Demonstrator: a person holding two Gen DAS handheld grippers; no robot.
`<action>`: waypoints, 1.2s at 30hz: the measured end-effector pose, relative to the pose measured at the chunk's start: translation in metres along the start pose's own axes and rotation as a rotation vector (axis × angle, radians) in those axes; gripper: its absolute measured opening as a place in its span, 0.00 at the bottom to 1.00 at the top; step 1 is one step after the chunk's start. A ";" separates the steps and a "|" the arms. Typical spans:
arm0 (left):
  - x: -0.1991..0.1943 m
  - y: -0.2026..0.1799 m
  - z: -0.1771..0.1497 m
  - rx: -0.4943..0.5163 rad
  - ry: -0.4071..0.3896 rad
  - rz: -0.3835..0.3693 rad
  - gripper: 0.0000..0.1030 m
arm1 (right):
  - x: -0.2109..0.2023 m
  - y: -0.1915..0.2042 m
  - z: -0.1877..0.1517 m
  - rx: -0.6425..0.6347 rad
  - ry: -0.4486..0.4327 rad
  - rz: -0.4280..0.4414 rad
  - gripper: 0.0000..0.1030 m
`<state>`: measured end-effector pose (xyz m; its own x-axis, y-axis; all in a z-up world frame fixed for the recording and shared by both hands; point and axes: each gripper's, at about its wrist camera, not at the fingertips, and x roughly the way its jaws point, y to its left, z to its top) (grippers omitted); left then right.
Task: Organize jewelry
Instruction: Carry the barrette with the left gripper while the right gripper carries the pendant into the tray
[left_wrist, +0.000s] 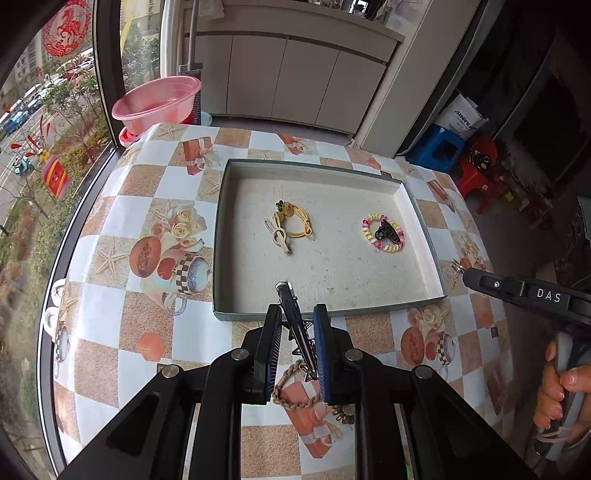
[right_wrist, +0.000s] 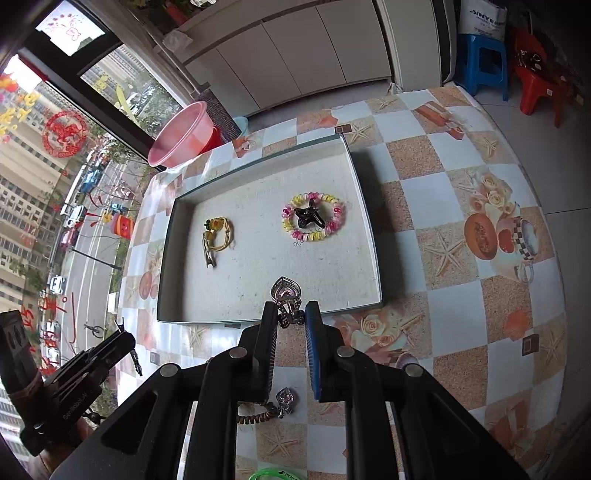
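Note:
A shallow grey tray (left_wrist: 421, 218) (right_wrist: 365, 206) lies on the patterned table. In it are a yellow hair tie with a cream clip (left_wrist: 291, 223) (right_wrist: 218, 232) and a pink-yellow coil bracelet around a black claw clip (left_wrist: 384, 232) (right_wrist: 314, 218). My left gripper (left_wrist: 297, 317) is shut on a dark metal hair clip (left_wrist: 295, 317), held above the tray's near edge. My right gripper (right_wrist: 291, 314) is shut on a silver heart-shaped clip (right_wrist: 286, 295) near the tray's front edge; it also shows in the left wrist view (left_wrist: 460, 267).
A braided tan bracelet (left_wrist: 291, 391) and a brown coil tie (left_wrist: 341, 415) (right_wrist: 255, 417) lie on the table under the grippers, with a second silver heart clip (right_wrist: 286, 400). A green band (right_wrist: 277, 474) is at the bottom. A pink basin (left_wrist: 157, 103) stands beyond the table.

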<state>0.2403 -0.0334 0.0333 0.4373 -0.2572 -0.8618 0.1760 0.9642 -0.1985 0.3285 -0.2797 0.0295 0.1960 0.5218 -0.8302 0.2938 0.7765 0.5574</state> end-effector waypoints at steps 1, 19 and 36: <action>0.002 0.000 0.006 -0.001 -0.005 -0.001 0.30 | 0.002 0.002 0.005 -0.002 -0.004 0.004 0.16; 0.103 -0.012 0.038 0.055 0.090 0.068 0.30 | 0.099 0.004 0.035 -0.053 0.117 -0.036 0.16; 0.150 -0.015 0.049 0.096 0.090 0.202 0.30 | 0.126 -0.011 0.059 -0.108 0.073 -0.116 0.16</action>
<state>0.3464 -0.0893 -0.0701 0.3922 -0.0492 -0.9186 0.1785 0.9837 0.0235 0.4052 -0.2432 -0.0812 0.0972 0.4476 -0.8889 0.2076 0.8644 0.4579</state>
